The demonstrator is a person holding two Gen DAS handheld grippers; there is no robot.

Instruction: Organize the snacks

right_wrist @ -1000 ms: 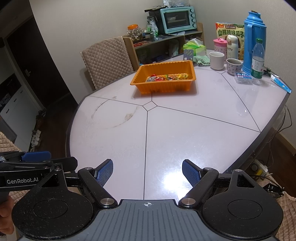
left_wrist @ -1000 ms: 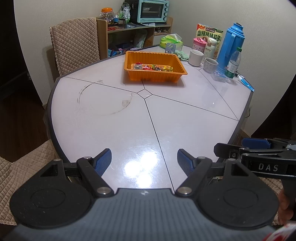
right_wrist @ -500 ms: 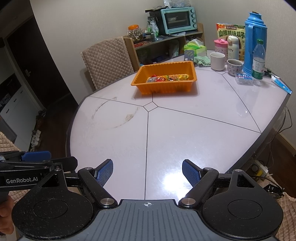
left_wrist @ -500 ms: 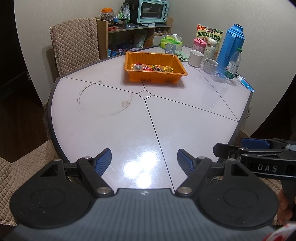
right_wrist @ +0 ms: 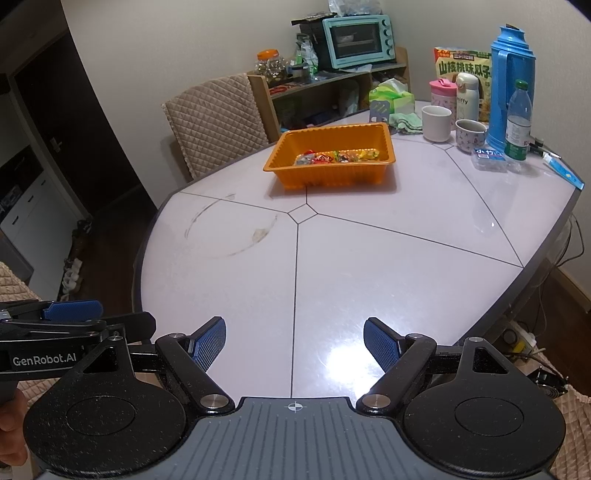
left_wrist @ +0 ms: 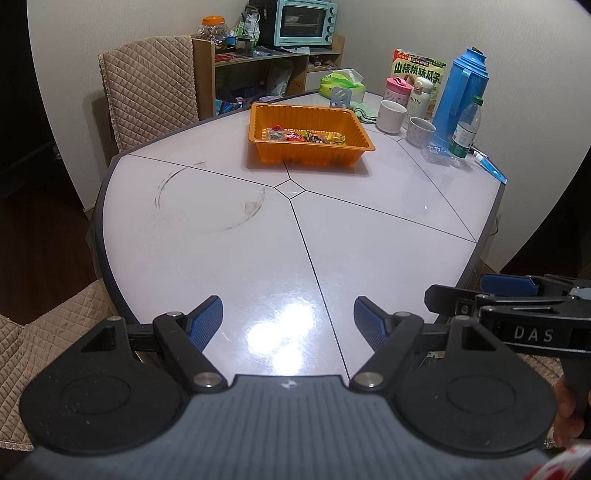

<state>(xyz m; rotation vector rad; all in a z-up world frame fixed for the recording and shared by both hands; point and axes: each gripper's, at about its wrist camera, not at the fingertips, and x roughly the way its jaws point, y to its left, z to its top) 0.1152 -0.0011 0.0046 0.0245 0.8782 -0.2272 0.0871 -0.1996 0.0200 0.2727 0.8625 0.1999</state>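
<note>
An orange tray [left_wrist: 310, 151] [right_wrist: 332, 177] stands on the far middle of the white table [left_wrist: 221, 258] [right_wrist: 369, 266]. Several wrapped snacks [left_wrist: 306, 136] [right_wrist: 336, 156] lie in it. My left gripper [left_wrist: 288, 319] is open and empty above the table's near edge. My right gripper [right_wrist: 294, 339] is open and empty, also above the near edge. Each gripper shows at the side of the other's view: the right one in the left wrist view [left_wrist: 517, 291], the left one in the right wrist view [right_wrist: 70, 314].
At the table's far right stand a blue thermos [left_wrist: 458, 99], a water bottle [left_wrist: 466, 129], two cups [left_wrist: 391, 116], two small flasks, a snack bag [left_wrist: 417, 68] and a tissue pack [left_wrist: 341, 86]. A quilted chair [left_wrist: 147, 92] and a shelf with a toaster oven [left_wrist: 291, 22] stand behind.
Both views have shifted very slightly; the tray and the snacks lie as before. Both grippers stay open.
</note>
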